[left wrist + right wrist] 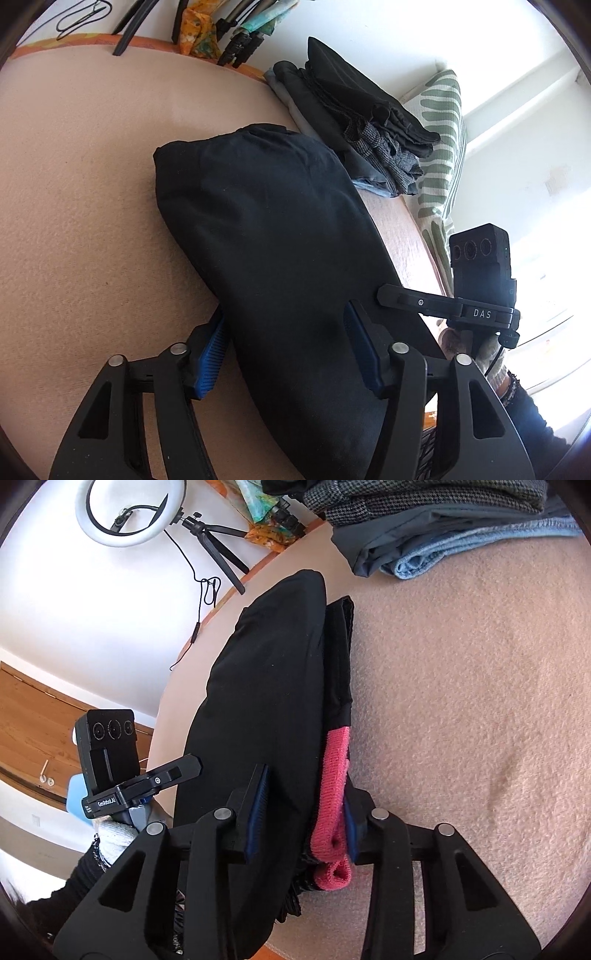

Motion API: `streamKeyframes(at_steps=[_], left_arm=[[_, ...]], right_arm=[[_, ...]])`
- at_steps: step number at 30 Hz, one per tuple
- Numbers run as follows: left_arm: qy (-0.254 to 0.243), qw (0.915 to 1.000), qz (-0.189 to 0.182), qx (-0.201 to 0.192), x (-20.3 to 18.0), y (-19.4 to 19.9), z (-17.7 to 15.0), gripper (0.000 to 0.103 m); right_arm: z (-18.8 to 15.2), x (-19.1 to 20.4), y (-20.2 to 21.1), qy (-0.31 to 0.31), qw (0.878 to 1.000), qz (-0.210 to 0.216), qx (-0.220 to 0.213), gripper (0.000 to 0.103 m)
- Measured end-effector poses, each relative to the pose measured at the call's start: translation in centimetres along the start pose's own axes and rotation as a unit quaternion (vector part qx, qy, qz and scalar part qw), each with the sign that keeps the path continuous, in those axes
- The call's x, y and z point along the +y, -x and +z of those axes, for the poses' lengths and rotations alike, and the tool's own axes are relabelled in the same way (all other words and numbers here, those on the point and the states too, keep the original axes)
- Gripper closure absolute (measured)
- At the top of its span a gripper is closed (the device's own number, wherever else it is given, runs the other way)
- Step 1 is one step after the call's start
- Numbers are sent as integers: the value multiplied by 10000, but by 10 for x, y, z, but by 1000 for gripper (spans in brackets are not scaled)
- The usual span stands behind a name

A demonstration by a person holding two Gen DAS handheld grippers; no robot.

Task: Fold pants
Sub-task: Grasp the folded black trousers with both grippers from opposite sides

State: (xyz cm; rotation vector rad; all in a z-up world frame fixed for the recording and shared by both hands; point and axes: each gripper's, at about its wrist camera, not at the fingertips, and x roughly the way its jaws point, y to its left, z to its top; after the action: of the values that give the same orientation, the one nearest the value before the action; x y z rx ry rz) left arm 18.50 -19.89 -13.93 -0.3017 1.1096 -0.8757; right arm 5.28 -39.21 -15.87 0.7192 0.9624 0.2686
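Nearest the lens, the left gripper [288, 350] straddles the near end of the folded black pants [266, 229]; its blue pads flank the bundle, the left one against the cloth, though a firm pinch cannot be confirmed. The right gripper [303, 812] clamps the same end from the other side, squeezing black fabric together with a pink ribbed cuff [332, 805]. The bundle's long axis runs straight away from both pairs of jaws across the peach bed cover [81, 184], towards the stack of folded clothes [369, 140] beyond. Neither hand is nearer.
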Motion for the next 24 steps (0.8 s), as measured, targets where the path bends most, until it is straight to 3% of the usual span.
streamKeyframes(at_steps=[2, 6, 13, 16, 18, 24], left_arm=[[-36, 9999, 52, -98, -1, 3, 0, 67], [-94, 9998, 126, -131, 0, 3, -1, 70], [125, 9999, 71, -71, 6, -2, -1, 69], [217, 9997, 26, -131, 8, -4, -1, 67], [-37, 9995, 228, -195, 0, -3, -3, 72], [-338, 9980, 441, -289, -13, 3, -3, 80]], right_arm=[[2, 9, 4, 173, 9998, -45, -133, 81], [4, 17, 3, 338, 9992, -157, -159, 81], [3, 8, -6, 202, 9995, -240, 20, 63], [3, 16, -8, 287, 9991, -326, 10, 74], [1, 25, -4, 472, 9979, -431, -79, 80], [-4, 49, 0, 835, 9927, -837, -224, 82]])
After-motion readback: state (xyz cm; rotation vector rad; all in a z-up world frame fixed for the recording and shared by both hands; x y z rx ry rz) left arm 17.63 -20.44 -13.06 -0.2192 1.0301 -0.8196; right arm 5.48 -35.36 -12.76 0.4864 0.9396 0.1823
